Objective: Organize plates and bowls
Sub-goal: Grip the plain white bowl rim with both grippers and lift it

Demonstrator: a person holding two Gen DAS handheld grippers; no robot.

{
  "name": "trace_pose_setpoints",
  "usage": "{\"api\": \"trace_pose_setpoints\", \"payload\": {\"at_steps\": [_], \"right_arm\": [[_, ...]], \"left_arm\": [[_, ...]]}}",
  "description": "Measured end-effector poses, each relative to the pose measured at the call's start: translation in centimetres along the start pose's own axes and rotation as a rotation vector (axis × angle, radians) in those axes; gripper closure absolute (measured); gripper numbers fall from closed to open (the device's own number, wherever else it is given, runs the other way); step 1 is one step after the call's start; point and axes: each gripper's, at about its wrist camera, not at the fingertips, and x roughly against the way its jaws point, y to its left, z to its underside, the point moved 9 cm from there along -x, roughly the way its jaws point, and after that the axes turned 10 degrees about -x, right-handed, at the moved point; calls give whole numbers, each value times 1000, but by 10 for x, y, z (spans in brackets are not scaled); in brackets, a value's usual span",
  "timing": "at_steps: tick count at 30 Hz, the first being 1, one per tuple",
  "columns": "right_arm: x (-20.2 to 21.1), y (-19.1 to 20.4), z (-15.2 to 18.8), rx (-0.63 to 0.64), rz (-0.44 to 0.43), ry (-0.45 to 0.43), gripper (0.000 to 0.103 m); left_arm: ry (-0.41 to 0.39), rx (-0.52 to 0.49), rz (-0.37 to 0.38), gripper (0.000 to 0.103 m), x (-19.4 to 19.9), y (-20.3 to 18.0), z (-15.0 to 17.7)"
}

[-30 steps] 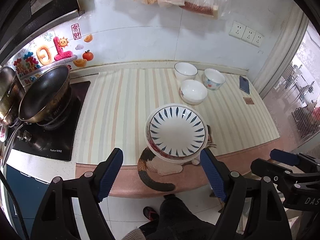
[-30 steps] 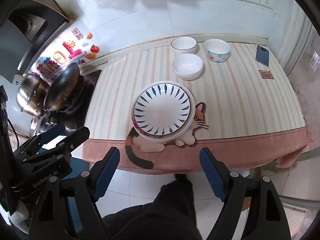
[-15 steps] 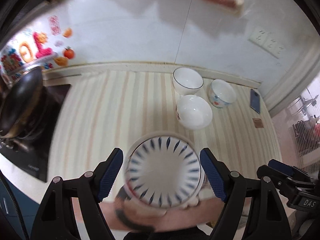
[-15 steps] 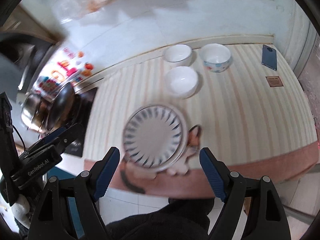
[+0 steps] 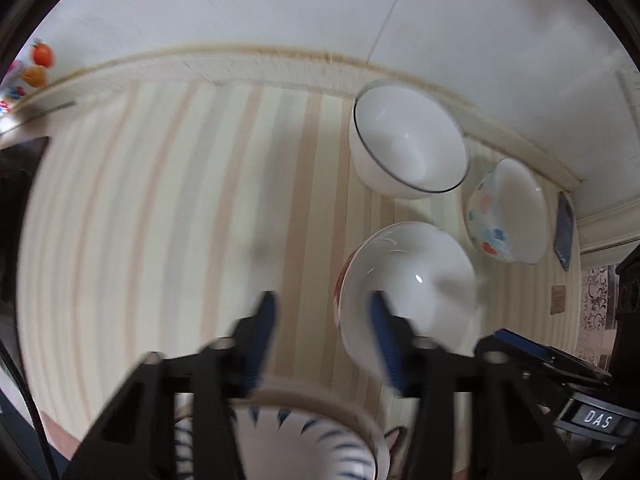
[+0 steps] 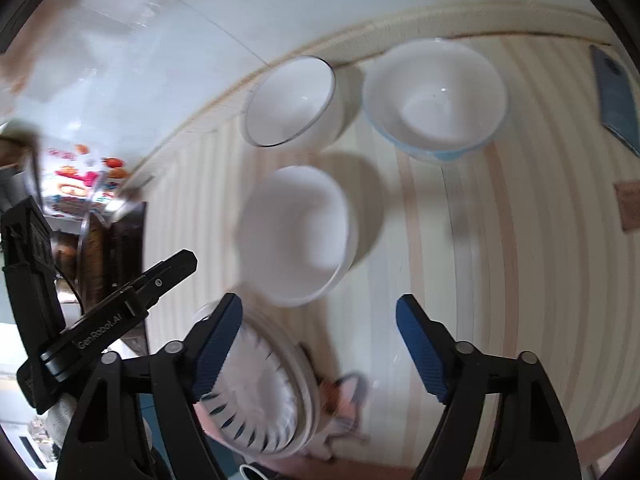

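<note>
Three bowls stand on the striped counter. A white bowl with a red-patterned outside [image 5: 408, 288] [image 6: 296, 236] is nearest. Behind it is a white bowl with a dark rim [image 5: 408, 140] [image 6: 292, 104]. A flower-patterned bowl [image 5: 508, 212] [image 6: 436, 96] is to the right. A stack of plates with a blue-petal plate on top [image 5: 312, 440] [image 6: 260, 396] sits at the front edge. My left gripper [image 5: 324, 320] is open, its right finger over the nearest bowl's rim. My right gripper [image 6: 320, 344] is open, wide, just in front of that bowl.
A cat-shaped mat [image 6: 340, 400] lies under the plates. A phone [image 6: 616, 96] and a small brown card [image 6: 630, 204] lie at the right. A stove with pans [image 6: 104, 240] is at the left. The wall runs close behind the bowls.
Both grippers have moved forward and down over the plates toward the bowls. The left gripper's jaws have narrowed. The view is blurred by motion.
</note>
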Motion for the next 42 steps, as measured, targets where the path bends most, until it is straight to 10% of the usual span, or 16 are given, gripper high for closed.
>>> {"api": "trace_pose_setpoints", "payload": {"at_steps": [8, 28, 42], "right_arm": [[-73, -15, -23, -47, -1, 111, 84], [6, -53, 36, -25, 43, 27, 85], [45, -154, 107, -121, 83, 27, 85]], "left_arm": [[50, -52, -4, 90, -33, -16, 5], [-4, -211, 82, 90, 26, -114, 66], [119, -362, 57, 90, -24, -169, 126]]}}
